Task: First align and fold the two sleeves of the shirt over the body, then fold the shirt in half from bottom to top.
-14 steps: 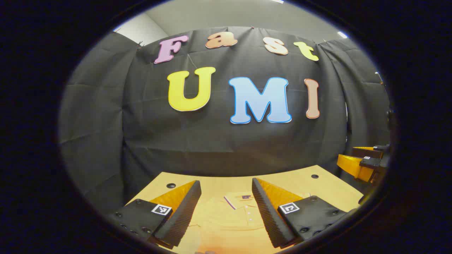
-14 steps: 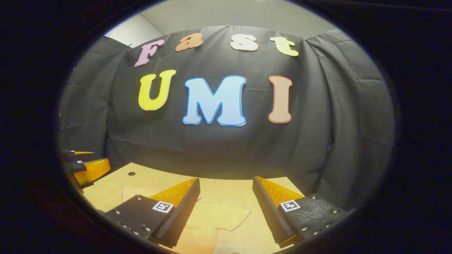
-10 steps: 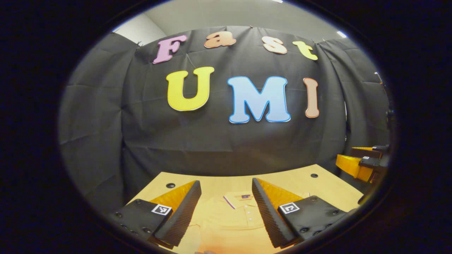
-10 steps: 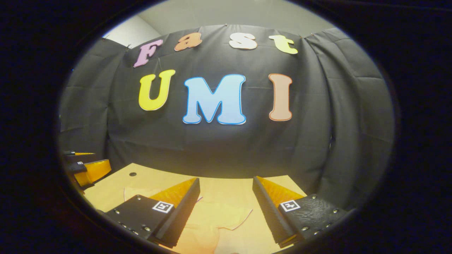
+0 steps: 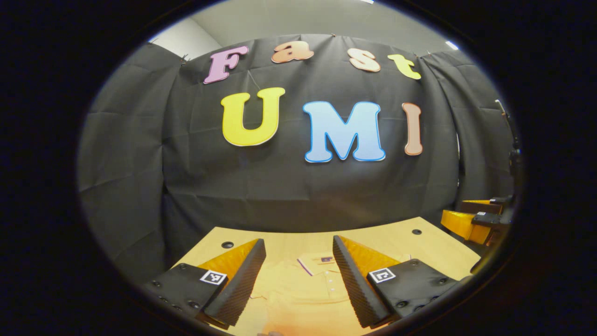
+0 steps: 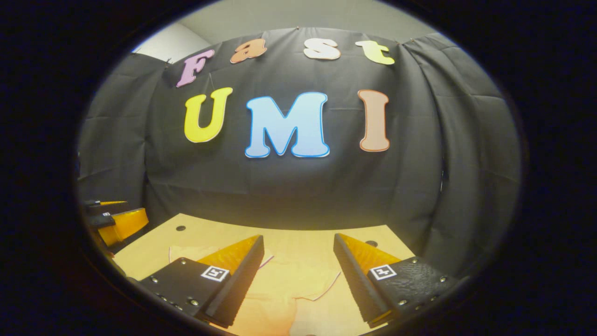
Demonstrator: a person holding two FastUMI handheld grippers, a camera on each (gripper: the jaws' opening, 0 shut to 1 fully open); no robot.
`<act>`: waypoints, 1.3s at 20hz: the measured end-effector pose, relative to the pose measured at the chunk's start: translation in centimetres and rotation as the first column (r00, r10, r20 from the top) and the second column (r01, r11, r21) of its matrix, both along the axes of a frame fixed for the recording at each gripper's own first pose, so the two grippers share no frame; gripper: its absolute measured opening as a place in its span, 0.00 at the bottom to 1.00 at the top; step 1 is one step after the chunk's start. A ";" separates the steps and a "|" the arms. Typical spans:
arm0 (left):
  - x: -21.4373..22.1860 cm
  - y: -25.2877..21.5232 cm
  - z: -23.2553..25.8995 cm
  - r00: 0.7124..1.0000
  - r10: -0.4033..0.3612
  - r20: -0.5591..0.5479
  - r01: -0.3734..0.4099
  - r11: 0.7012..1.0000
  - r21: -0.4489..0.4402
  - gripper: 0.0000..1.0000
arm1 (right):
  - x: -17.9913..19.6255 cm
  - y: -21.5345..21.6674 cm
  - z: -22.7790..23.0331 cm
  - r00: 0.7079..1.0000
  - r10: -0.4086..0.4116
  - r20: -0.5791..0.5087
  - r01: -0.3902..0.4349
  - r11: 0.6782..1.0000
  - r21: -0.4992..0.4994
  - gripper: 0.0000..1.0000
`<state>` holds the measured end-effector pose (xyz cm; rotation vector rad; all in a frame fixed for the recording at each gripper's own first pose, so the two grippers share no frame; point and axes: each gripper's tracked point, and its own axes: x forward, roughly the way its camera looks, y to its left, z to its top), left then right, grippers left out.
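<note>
Both grippers (image 5: 298, 275) (image 6: 298, 275) slightly nearer shirt (image 5: 303, 294)

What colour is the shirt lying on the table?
The shirt is a pale orange-yellow, close to the table's tone; left gripper view shows it best.

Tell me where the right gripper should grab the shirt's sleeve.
Grip the sleeve at its outer cuff edge, coming down from above with the right gripper open. The sleeve lies flat and spread on the table, so its free edge probably pinches easiest.
</note>
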<state>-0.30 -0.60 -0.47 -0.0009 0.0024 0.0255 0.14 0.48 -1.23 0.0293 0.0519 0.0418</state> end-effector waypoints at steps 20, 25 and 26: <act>0.8 3.3 -1.3 0.999 0.038 -0.034 -0.038 0.999 0.008 0.94 | 10.6 -4.5 -17.2 0.852 -0.052 -0.520 0.119 0.988 0.096 0.94; 1.3 5.4 -2.0 0.996 0.071 -0.056 -0.070 0.997 0.013 0.94 | 13.5 -5.5 -23.0 0.763 -0.067 -0.643 0.170 0.980 0.099 0.95; 1.4 5.9 -2.1 0.995 0.079 -0.060 -0.079 0.997 0.016 0.95 | 13.7 -5.7 -24.1 0.743 -0.072 -0.665 0.183 0.978 0.099 0.95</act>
